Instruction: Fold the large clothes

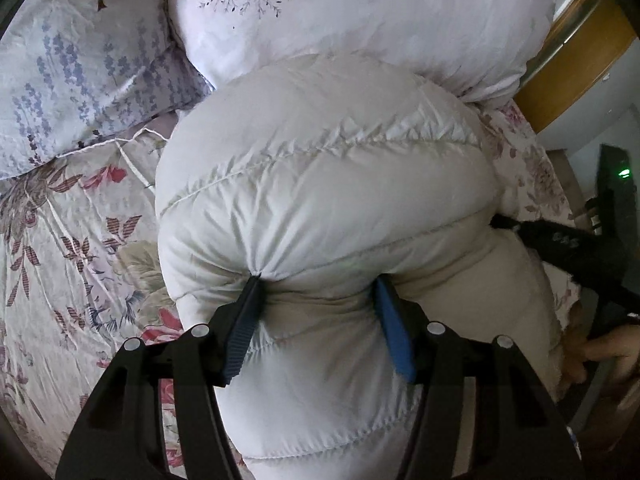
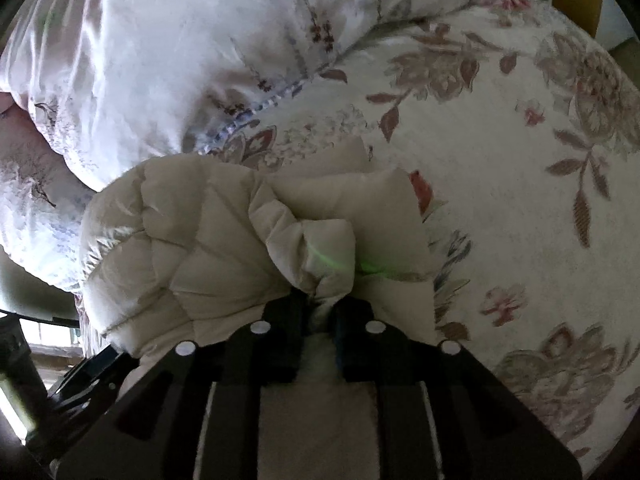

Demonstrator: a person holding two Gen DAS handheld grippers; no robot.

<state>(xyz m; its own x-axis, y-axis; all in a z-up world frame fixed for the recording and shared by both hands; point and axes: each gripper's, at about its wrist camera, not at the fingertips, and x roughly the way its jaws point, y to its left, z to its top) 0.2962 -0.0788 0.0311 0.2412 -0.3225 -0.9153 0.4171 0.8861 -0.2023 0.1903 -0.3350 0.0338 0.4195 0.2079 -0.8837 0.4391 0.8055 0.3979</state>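
A white puffy down jacket (image 1: 320, 168) lies bundled on the flowered bed sheet (image 1: 60, 260). My left gripper (image 1: 317, 282) is shut on a thick roll of it, and the blue-padded fingers (image 1: 394, 332) dent the fabric on both sides. In the right wrist view the jacket (image 2: 192, 248) looks cream and crumpled. A gathered fold of it runs down into my right gripper (image 2: 320, 308), which is shut on that fold with narrow jaws. The right gripper's black body (image 1: 568, 248) also shows at the jacket's right edge, held by a person's hand (image 1: 600, 354).
A white duvet (image 1: 360, 20) with faint twig print is heaped behind the jacket and shows again in the right wrist view (image 2: 140, 60). A lavender-print pillow (image 1: 80, 80) lies at the upper left. A wooden bed frame (image 1: 580, 48) borders the right. Open sheet (image 2: 500, 160) spreads to the right.
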